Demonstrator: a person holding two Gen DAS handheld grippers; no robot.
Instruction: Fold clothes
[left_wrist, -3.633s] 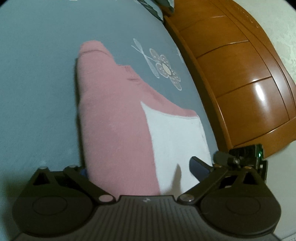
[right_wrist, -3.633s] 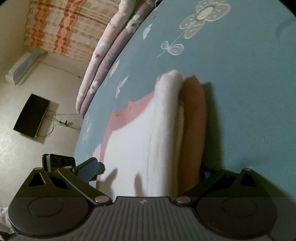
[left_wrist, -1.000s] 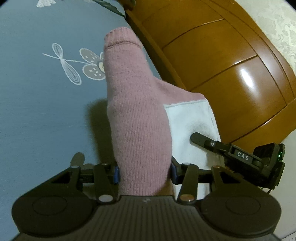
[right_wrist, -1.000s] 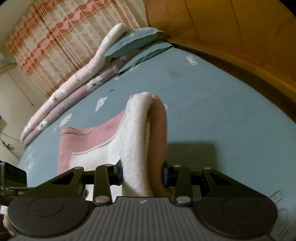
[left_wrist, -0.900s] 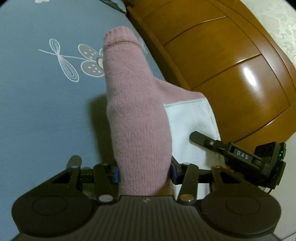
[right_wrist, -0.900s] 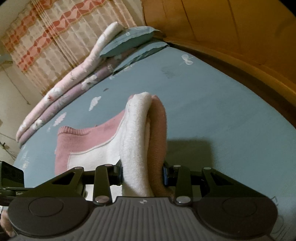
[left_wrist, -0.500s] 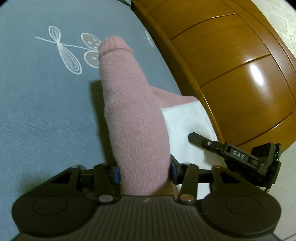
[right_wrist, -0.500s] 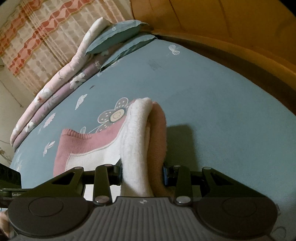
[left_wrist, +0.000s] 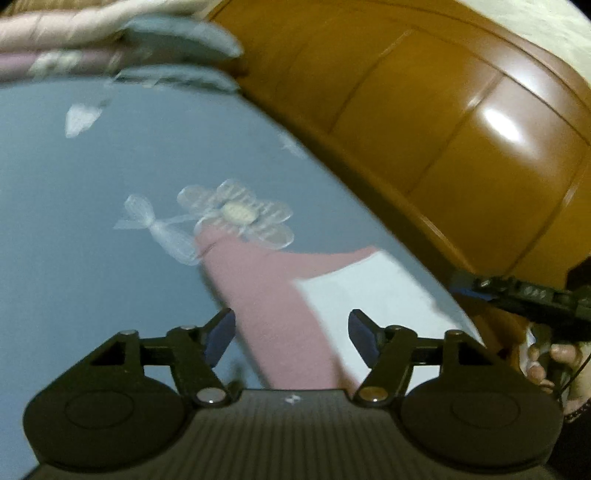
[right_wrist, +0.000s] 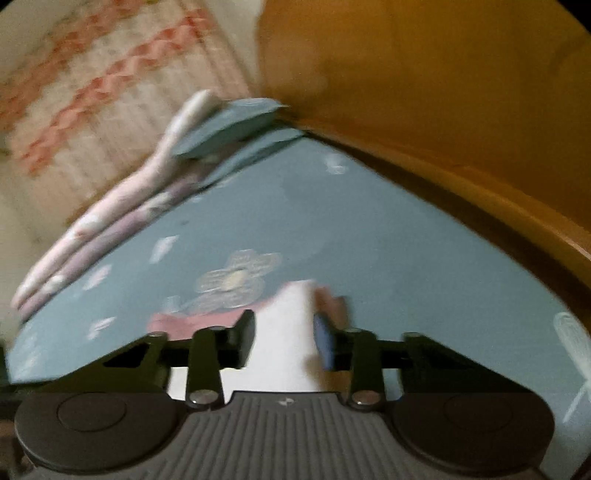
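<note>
Both wrist views are motion-blurred, the right wrist view more strongly; fabric texture and seam detail cannot be read. The near end of the pink and white knitted garment is cut off by the body of each tool, so the lower edge of the fold is hidden in both views. Whether the garment lies flat at its near end cannot be determined.

Left gripper: the jaws stand apart, with clear gaps on both sides of the pink fold. The blue-padded fingertips do not touch the fabric. The pink fold runs forward between the jaws and ends at the white flower print on the blue-grey bedsheet. The white panel of the garment lies to the right of the pink fold, toward the orange wooden headboard.

Right gripper: the jaws are parted slightly. The white fold of the garment fills the gap between them. Blur prevents confirmation of whether the pads press on the fabric or only stand beside it. A pink strip shows at the left and another at the right of the white fold.

The garment rests on the bedsheet near the headboard. In the left wrist view, the right gripper's tool and the person's fingers appear at the right edge, partly cut off. Folded pink and lilac quilts and blue pillows lie at the far end of the bed, before a striped curtain.
</note>
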